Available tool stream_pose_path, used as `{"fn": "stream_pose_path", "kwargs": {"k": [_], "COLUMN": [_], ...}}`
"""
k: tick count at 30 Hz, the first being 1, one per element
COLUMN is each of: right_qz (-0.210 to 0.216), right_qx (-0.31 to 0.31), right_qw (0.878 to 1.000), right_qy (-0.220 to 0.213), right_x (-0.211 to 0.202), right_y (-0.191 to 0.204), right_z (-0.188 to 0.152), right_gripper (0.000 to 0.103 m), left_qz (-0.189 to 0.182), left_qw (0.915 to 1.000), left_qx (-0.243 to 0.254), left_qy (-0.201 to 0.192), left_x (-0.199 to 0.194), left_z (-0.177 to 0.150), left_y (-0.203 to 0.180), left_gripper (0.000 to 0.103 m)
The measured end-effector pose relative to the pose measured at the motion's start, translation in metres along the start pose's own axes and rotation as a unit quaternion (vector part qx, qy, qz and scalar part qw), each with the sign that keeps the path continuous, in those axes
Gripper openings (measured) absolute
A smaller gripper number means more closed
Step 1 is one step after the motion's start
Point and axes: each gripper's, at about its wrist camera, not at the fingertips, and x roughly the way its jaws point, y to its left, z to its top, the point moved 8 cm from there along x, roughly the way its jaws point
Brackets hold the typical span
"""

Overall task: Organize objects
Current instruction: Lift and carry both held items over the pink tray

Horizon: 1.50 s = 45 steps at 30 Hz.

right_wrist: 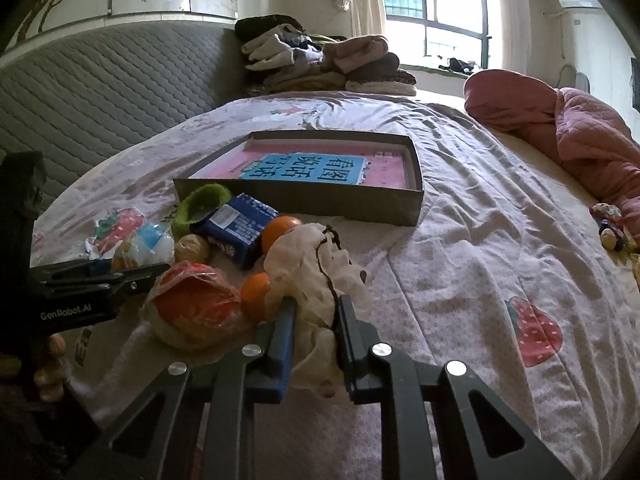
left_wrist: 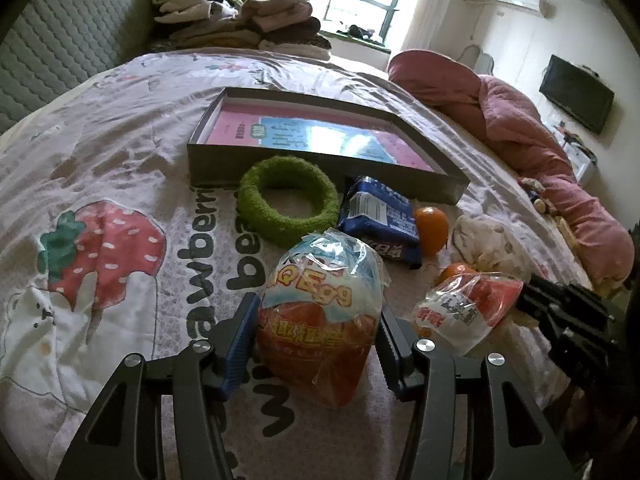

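Crinkly egg snack bag point(left_wrist: 320, 320) on the bed sits between the left hand-held gripper's point(left_wrist: 316, 340) jaws (touching, apparently gripped) and may slip out; the right hand-held gripper point(right_wrist: 316, 320) pinches a loose cream cloth point(right_wrist: 316, 280).

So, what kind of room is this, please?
Most likely a bedroom in a home: the things lie on a bed with a strawberry sheet, against a padded headboard, with folded clothes stacked at the far end.

The blue packet point(right_wrist: 236, 226) hides much of the green ring point(right_wrist: 200, 200).
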Motion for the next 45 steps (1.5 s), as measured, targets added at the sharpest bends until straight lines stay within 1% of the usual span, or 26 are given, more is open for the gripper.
{"fn": "stream_pose_path", "kwargs": {"k": [4,13,23,31,36,40,45], "right_qz": [0.007,0.012,0.014,0.007,0.008,0.006,0.01], "right_qx": [0.0,0.004,-0.001,-0.02,-0.021,-0.026,-0.024], "right_qw": [1.0,1.0,0.999,0.998,0.998,0.997,0.997], "right_qy": [-0.001,-0.02,-0.046,-0.06,-0.062,-0.069,-0.079], "right_x": [-0.002,-0.016,-0.031,-0.037,-0.036,-0.033,-0.026], "right_y": [0.001,-0.004,-0.007,-0.007,-0.015,-0.022,-0.025], "right_z": [0.004,0.025,0.054,0.079,0.098,0.119,0.138], "right_gripper": [0.017,0.016,0.013,0.01,0.01,0.01,0.01], "left_qz": [0.005,0.009,0.015,0.017,0.02,0.037,0.043], "left_qw": [1.0,0.9997,0.9983,0.9975,0.9976,0.9958,0.9948], "left_qx": [0.0,0.006,0.027,0.032,0.03,0.039,0.036], "left_qy": [0.001,-0.021,-0.049,-0.06,-0.06,-0.075,-0.084], "left_x": [-0.003,-0.025,-0.053,-0.065,-0.064,-0.062,-0.052], "left_z": [0.002,0.016,0.045,0.073,0.096,0.115,0.132], "left_y": [0.001,-0.003,-0.019,-0.029,-0.03,-0.028,-0.019], "left_gripper": [0.056,0.055,0.056,0.056,0.056,0.056,0.056]}}
